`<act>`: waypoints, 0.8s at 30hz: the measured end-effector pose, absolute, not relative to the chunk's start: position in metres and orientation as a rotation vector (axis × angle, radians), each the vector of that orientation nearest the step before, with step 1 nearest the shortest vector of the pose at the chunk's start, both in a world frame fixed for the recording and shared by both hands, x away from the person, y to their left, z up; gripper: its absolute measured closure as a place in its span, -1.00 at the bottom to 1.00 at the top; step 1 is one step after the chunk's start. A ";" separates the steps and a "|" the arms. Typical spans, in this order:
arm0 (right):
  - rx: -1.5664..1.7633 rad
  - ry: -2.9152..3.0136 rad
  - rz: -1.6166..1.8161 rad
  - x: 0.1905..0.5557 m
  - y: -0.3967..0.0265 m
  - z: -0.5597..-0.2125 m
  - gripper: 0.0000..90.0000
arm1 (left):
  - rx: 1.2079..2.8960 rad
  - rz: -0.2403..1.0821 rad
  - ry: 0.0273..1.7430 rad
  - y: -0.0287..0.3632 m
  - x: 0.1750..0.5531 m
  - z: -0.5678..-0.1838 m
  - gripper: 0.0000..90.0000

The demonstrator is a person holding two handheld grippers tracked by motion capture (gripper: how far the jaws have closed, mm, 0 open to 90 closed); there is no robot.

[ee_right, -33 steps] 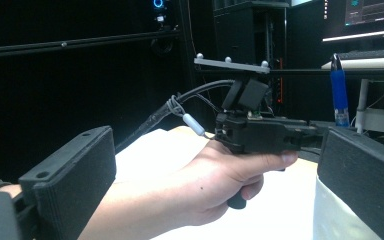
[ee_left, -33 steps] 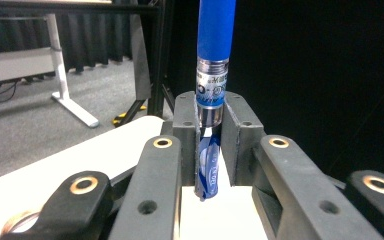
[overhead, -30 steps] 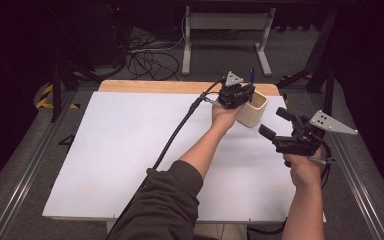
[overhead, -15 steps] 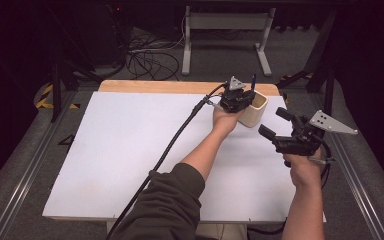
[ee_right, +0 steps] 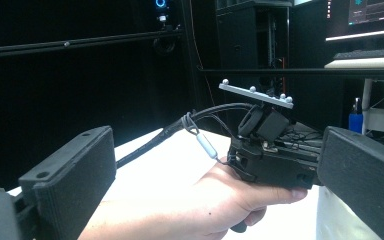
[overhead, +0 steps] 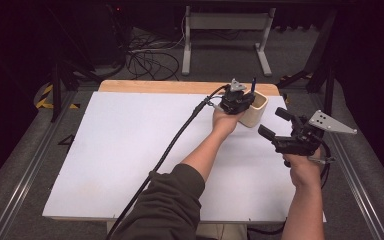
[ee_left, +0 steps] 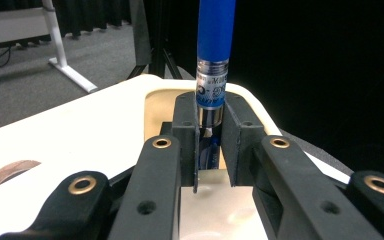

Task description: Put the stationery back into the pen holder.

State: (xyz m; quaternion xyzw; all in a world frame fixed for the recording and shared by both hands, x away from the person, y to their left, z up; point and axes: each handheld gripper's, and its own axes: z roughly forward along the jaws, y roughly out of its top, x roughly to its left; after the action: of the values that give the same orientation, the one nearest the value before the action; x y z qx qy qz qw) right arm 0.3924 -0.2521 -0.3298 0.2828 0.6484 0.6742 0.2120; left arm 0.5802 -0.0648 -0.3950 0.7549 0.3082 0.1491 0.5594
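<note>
A blue pen (ee_left: 215,45) stands upright between the jaws of my left gripper (ee_left: 211,130), which is shut on its lower barrel. The pen's tip points down into a cream cup (ee_left: 155,95) just under the jaws. In the high view the left gripper (overhead: 247,100) hovers over that cup (overhead: 256,114) at the far right of the white board, with the pen (overhead: 253,84) sticking up above it. My right gripper (overhead: 274,122) is held to the right of the cup, a little nearer, open and with nothing in it. In its own view the right gripper (ee_right: 215,170) faces the left hand.
The white board (overhead: 130,150) lies on a wooden table whose far edge (overhead: 170,86) shows as a strip. The left gripper's black cable (overhead: 180,135) crosses the board. On the floor behind are loose cables (overhead: 150,60) and a metal stand (overhead: 225,30).
The left gripper with the pen has sunk slightly toward the cup. The right gripper has kept still.
</note>
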 end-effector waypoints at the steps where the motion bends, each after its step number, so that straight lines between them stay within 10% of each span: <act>1: 0.786 1.800 1.872 0.392 -0.252 -0.330 -0.94 | 1.782 0.350 0.725 -0.065 0.580 -0.395 0.74; 24: 0.786 1.813 1.869 0.393 -0.250 -0.330 -0.94 | 1.768 0.343 0.737 -0.058 0.580 -0.386 0.50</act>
State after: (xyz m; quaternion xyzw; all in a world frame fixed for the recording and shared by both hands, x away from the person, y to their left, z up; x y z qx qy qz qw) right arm 0.3933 -0.2499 -0.3300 0.2826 0.6518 0.6719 0.2096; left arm 0.5802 -0.0576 -0.3861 0.7510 0.3131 0.1458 0.5627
